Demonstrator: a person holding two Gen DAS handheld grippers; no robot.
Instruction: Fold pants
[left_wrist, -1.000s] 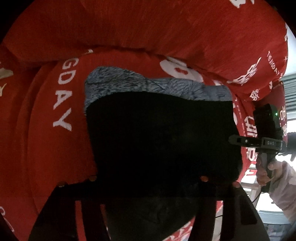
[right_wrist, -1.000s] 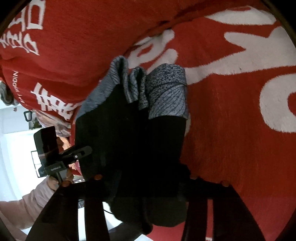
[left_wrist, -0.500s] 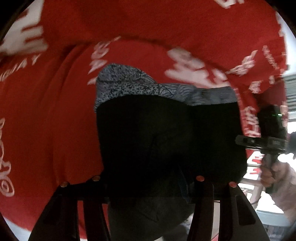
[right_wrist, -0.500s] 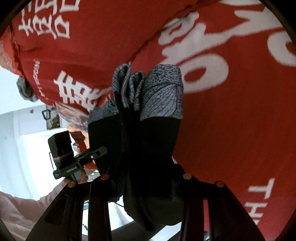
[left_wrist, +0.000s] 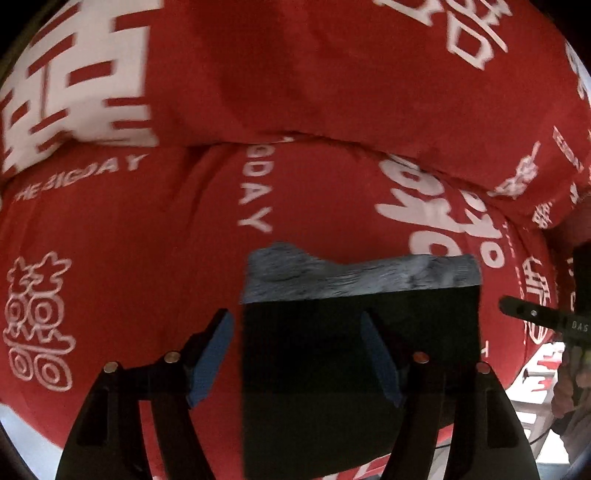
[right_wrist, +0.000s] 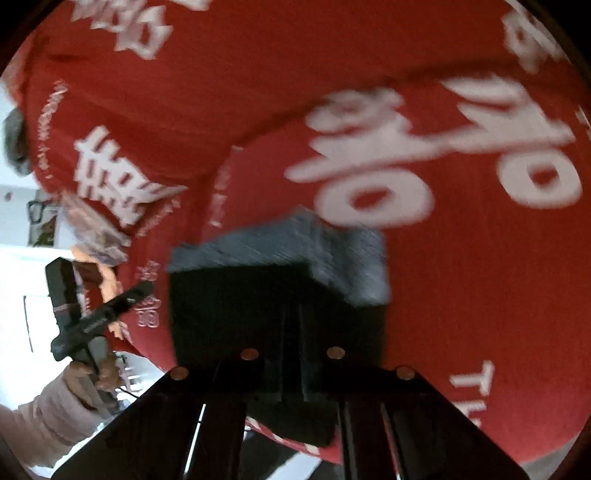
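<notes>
pants (left_wrist: 354, 354) folded, grey cuffs pointing away | left tool (left_wrist: 297, 350) spread wide, empty | right tool (right_wrist: 291, 369) clamped on pants

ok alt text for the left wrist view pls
Open left tongs, blue pads apart, hover over folded black pants with a grey patterned band, lying on a red bedspread printed with white characters. The right tongs enter at the right edge.

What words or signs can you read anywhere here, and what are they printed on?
"THE BIGDAY": white letters on the red cover, left wrist view.
"DAY": same cover, further right.
"DAS": on the right gripper.
Large white Chinese-style characters: on the cover, unreadable to me.
Right wrist view: print blurred.
</notes>
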